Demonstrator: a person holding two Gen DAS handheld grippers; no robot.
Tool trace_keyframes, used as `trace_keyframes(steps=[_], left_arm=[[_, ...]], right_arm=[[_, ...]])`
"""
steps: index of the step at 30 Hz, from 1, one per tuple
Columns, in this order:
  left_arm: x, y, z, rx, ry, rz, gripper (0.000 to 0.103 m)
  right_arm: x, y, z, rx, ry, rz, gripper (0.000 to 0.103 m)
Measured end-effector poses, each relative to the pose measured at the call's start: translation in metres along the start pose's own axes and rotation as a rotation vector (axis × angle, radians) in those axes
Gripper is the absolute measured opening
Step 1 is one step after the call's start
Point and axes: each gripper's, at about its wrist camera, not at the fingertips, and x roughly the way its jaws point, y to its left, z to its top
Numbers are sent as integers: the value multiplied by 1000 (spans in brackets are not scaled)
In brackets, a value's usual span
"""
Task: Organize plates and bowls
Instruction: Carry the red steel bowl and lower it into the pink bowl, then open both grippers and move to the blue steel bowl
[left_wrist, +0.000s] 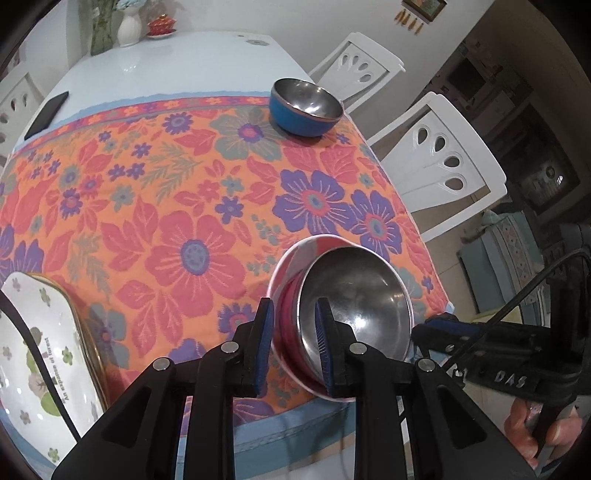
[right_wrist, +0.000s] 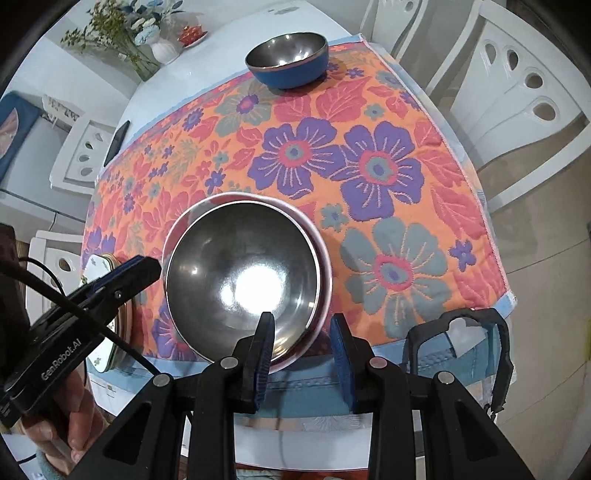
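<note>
The left gripper (left_wrist: 295, 343) had its fingers part open, straddling the near rims of the nested bowls (left_wrist: 354, 306): one pad sat inside the steel bowl, the other outside the pink bowl (left_wrist: 291, 258) that held it. The pads did not look pressed tight, so whether it really gripped I cannot tell. The stack looked tilted toward the fingers in this view, though that may be the lens.

The right gripper (right_wrist: 303, 350) stood open and empty, its left finger over the stack's near rim and its right finger just beside it, probably to steady or take the stack.

Far beyond both fingertips the blue bowl (right_wrist: 288, 62) waited at the cloth's (right_wrist: 406, 177) far edge, likely next to stack. The plates (left_wrist: 40, 332) lay left of the left fingers.
</note>
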Motion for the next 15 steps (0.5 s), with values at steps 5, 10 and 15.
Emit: trace_keyframes(steps=[5,10,15], left_arm=[[-2,1,6,1,-4,-6,20],[-11,-2,25,24,-36,-11,20],[-14,2,54,27,-63,-12,21]], right_arm=[[-14,0,9,-5,-28,24,31],[-29,12,26,-40,-75,51,31],[-35,12,53,-26,-114,58,31]])
